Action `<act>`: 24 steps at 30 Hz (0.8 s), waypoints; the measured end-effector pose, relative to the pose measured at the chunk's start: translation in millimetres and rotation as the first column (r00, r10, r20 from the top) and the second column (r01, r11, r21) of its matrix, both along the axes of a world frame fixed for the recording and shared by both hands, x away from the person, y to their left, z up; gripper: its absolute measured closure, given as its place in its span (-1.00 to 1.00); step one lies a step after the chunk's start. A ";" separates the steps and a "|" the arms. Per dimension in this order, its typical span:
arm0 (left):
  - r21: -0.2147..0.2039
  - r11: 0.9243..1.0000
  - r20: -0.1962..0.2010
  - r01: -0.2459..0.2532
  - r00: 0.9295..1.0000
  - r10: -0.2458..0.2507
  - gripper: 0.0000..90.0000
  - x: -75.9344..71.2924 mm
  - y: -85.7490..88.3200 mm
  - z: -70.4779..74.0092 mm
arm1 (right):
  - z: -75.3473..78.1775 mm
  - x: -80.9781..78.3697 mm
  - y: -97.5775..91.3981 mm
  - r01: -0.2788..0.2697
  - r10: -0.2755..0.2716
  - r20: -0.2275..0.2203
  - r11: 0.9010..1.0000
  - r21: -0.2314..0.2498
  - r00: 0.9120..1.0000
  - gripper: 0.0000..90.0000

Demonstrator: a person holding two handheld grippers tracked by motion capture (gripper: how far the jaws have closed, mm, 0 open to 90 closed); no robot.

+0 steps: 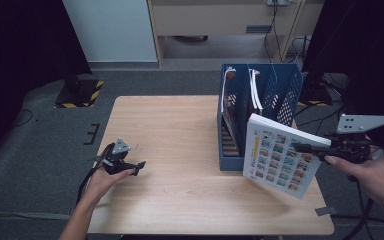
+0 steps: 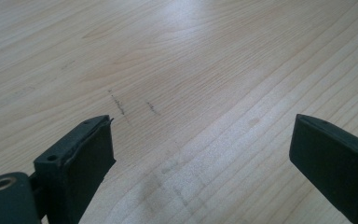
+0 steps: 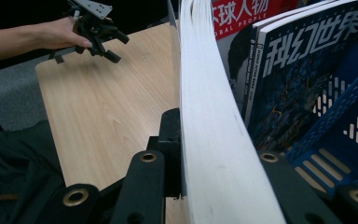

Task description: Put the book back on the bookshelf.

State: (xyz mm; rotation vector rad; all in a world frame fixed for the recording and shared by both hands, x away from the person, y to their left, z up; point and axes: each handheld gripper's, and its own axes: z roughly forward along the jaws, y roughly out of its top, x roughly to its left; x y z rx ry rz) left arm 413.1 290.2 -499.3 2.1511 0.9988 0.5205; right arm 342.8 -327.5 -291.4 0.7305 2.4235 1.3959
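We count two grippers, one book in hand, one file rack, one worktop.

Left to right: the left gripper [image 1: 130, 165] sits low over the left part of the wooden worktop [image 1: 180, 145], held in one hand [image 1: 105, 181]. In the left gripper view its two jaws stand wide apart with nothing between them, just bare wood grain with a few faint pencil-like marks under them. It is well apart from everything else.

Centre-right: one blue perforated file rack [image 1: 285, 90] stands upright on the far right part of the worktop. We see at least two magazines in it, standing upright in its compartments; the right gripper view shows one red cover with white characters [image 3: 242, 14] and one dark blue cover with white characters [image 3: 298, 70]. Exact count inside we cannot tell.

Right: one thick white-paged book [image 1: 280, 155], cover printed with a grid of small coloured pictures, is tilted, hanging just in front of the rack and above the worktop's right edge. The right gripper [image 1: 300, 148] has its jaws clamped on the book's edge, one jaw each side of the page block [image 3: 209, 154], partly closed to the book's thickness.
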 end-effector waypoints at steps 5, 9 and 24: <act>0.000 1.000 -0.002 -0.001 1.000 0.001 -0.87 0.4 0.5 -0.5 | 4.2 -3.9 -9.3 0.020 -0.020 0.001 1.000 -0.002 1.000 0.65; -0.001 1.000 -0.002 -0.001 1.000 0.001 -0.87 0.5 0.6 -0.5 | 4.8 -4.6 -15.0 0.030 -0.030 0.002 1.000 -0.006 1.000 0.65; 0.000 1.000 -0.004 -0.009 1.000 0.009 -0.87 0.5 1.2 -1.2 | 17.4 -12.4 -31.4 0.062 -0.062 0.007 0.998 -0.005 0.998 0.65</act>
